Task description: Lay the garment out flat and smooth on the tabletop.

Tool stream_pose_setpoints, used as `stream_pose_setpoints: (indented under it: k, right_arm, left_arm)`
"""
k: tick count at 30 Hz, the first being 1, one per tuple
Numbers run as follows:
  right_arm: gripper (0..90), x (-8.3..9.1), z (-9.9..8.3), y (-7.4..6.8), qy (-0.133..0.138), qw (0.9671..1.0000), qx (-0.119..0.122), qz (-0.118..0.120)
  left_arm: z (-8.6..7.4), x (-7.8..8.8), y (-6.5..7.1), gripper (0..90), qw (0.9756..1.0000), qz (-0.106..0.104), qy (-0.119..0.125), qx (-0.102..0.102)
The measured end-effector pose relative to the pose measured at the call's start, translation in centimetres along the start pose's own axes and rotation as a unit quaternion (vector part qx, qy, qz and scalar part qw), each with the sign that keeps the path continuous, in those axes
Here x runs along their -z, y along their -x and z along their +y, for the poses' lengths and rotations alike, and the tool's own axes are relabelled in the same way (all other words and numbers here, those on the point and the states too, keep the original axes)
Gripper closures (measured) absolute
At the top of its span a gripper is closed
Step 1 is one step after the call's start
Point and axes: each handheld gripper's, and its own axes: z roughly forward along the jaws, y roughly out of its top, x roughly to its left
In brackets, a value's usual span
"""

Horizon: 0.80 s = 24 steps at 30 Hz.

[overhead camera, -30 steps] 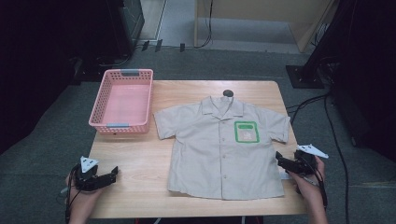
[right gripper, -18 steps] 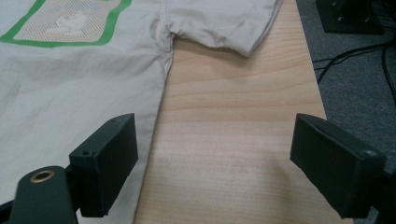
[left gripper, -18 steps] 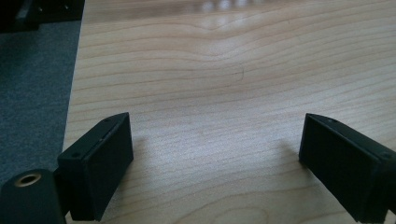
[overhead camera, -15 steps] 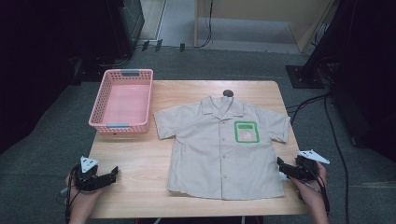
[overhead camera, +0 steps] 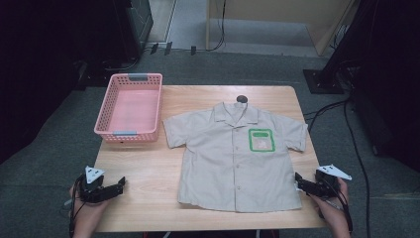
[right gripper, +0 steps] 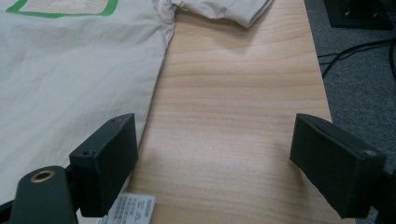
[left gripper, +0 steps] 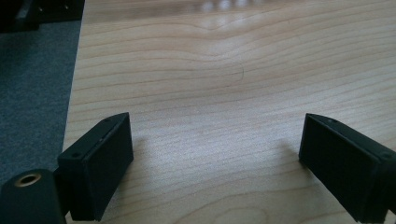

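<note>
A beige short-sleeved shirt [overhead camera: 237, 153] with a green-framed chest pocket [overhead camera: 261, 140] lies flat, front up, across the middle of the wooden table [overhead camera: 143, 173]. My left gripper [overhead camera: 120, 186] rests at the table's near left corner, open over bare wood [left gripper: 215, 140], nothing between its jaws. My right gripper [overhead camera: 298, 181] sits at the near right edge, open, just right of the shirt's lower hem. In the right gripper view the shirt's side edge [right gripper: 70, 84] runs past the left jaw, and a white care label [right gripper: 128, 209] peeks out beneath it.
A pink plastic basket [overhead camera: 130, 107] stands at the back left corner, with nothing visible inside. A small dark round object [overhead camera: 241, 98] lies at the far edge above the collar. Grey carpet [overhead camera: 44, 148] and cables [overhead camera: 354, 148] surround the table.
My right gripper has slid slightly down and back toward the near edge, away from the shirt's side. The left gripper and the shirt have stayed still.
</note>
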Motion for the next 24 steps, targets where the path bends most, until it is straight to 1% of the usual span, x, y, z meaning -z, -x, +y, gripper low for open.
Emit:
stream_pose_setpoints:
  k: [5,7,11,14,16,20,23,24]
  right_arm:
    - [15.3,0.2,-0.6,0.4,0.001,1.0000,0.000,0.000]
    - [15.3,0.4,-0.7,0.5,0.003,1.0000,-0.005,0.004]
    - [15.3,0.7,-1.0,0.6,0.004,0.9999,-0.006,0.011]
    - [15.5,1.0,-1.2,0.9,0.007,0.9997,-0.013,0.017]
    - [15.5,1.2,-1.4,1.0,0.005,0.9998,-0.012,0.018]
    - [15.5,1.4,-1.6,0.8,0.001,0.9999,0.002,0.013]
    - [15.6,1.4,-1.8,0.4,-0.005,0.9996,0.028,0.001]
    - [15.6,1.5,-1.8,0.4,-0.005,0.9995,0.031,0.002]
  left_arm:
    - [0.0,0.0,0.0,10.2,1.0000,0.000,0.000,0.000]
    - [0.0,0.0,0.0,10.2,1.0000,0.000,0.000,0.000]
    - [0.0,0.0,0.0,10.2,1.0000,0.000,0.000,0.000]
    - [0.0,0.0,0.0,10.2,1.0000,0.000,0.000,0.000]
    - [0.0,0.0,0.0,10.2,1.0000,0.000,0.000,0.000]
    - [0.0,0.0,0.0,10.2,1.0000,0.000,0.000,0.000]
    - [0.0,0.0,0.0,10.2,1.0000,0.000,0.000,0.000]
    - [0.0,0.0,0.0,10.2,1.0000,0.000,0.000,0.000]
